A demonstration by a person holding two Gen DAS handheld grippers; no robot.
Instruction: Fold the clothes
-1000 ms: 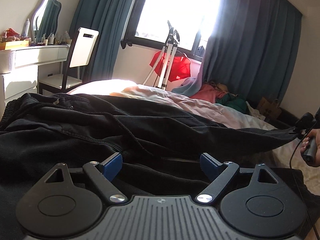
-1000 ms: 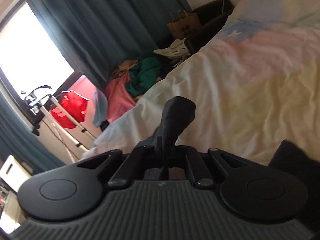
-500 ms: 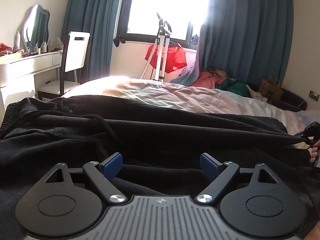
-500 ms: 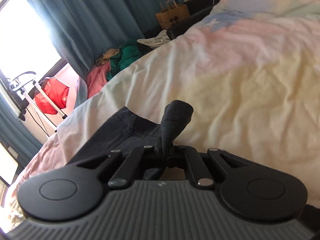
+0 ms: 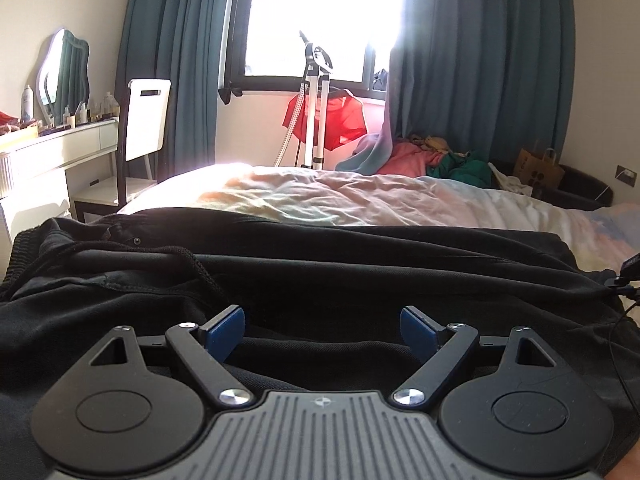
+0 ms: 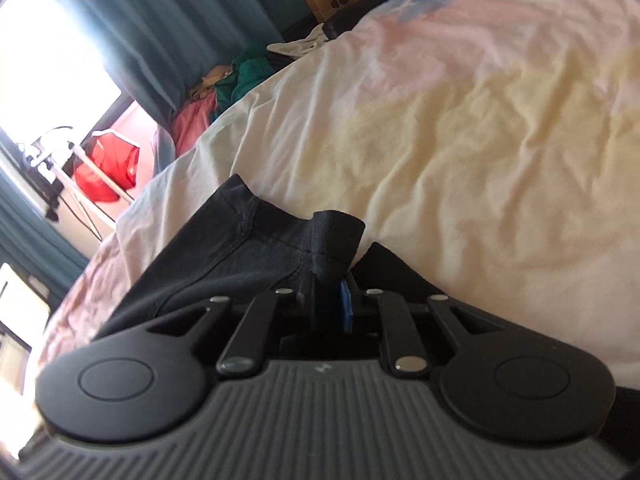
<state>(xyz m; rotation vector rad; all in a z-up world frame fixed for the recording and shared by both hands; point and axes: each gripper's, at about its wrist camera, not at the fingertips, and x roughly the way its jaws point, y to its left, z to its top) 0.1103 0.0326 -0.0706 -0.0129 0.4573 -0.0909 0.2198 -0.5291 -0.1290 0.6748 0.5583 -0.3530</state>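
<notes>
Black trousers [image 5: 320, 264] lay across the bed [image 5: 320, 196], waistband at left. Right gripper [image 6: 326, 304] was clamped on the hem corner. Left gripper [image 5: 323, 330] stood wide apart over the cloth, holding nothing. Bare sheet lay beyond the hem.

Open duvet [image 6: 460, 128] beyond black trousers [image 5: 360, 264]

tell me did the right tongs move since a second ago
Yes. The right tongs, shut on the black trousers, have come down toward the bed: the window sits higher and farther left in the right wrist view.
</notes>
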